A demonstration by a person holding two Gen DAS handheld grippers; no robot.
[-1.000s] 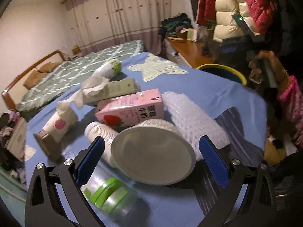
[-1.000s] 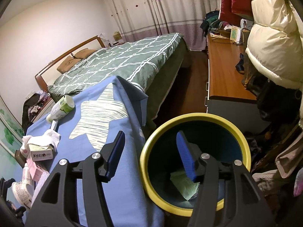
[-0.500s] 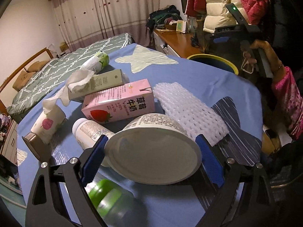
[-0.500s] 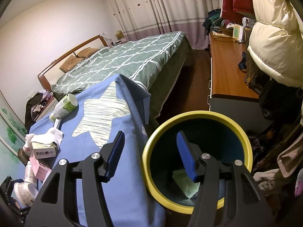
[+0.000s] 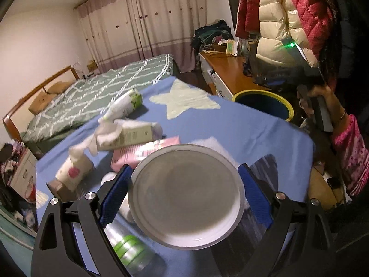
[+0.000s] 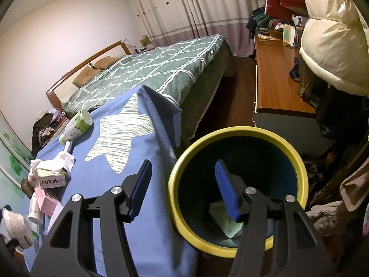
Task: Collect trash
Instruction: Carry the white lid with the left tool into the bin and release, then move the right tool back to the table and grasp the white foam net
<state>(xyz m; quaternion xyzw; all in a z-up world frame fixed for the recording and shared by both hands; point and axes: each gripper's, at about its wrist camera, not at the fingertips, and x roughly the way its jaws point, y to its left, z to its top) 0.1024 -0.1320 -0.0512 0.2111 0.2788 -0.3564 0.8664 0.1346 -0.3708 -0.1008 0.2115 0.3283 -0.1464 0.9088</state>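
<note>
My left gripper (image 5: 184,191) is shut on a white paper bowl (image 5: 186,196), its flat base facing the camera, lifted above the blue tablecloth (image 5: 242,127). The bowl also shows at the far left of the right wrist view (image 6: 15,228). Behind it lie a pink milk carton (image 5: 147,150), a beige box with tissue (image 5: 129,133), a small cup (image 5: 73,173) and a green-capped tube (image 5: 125,101). My right gripper (image 6: 183,187) is open and empty over the rim of the yellow-rimmed bin (image 6: 297,161), which holds a greenish scrap (image 6: 223,219).
A green-lidded clear bottle (image 5: 131,251) lies under the left gripper. The bin (image 5: 263,102) stands off the table's far right corner. A bed (image 6: 161,69) lies beyond the table; a wooden desk (image 6: 274,87) and hanging jackets (image 6: 329,46) are on the right.
My left gripper has closed on the paper bowl and lifted it, tilting its base toward the camera. The right gripper has stayed open over the bin.
</note>
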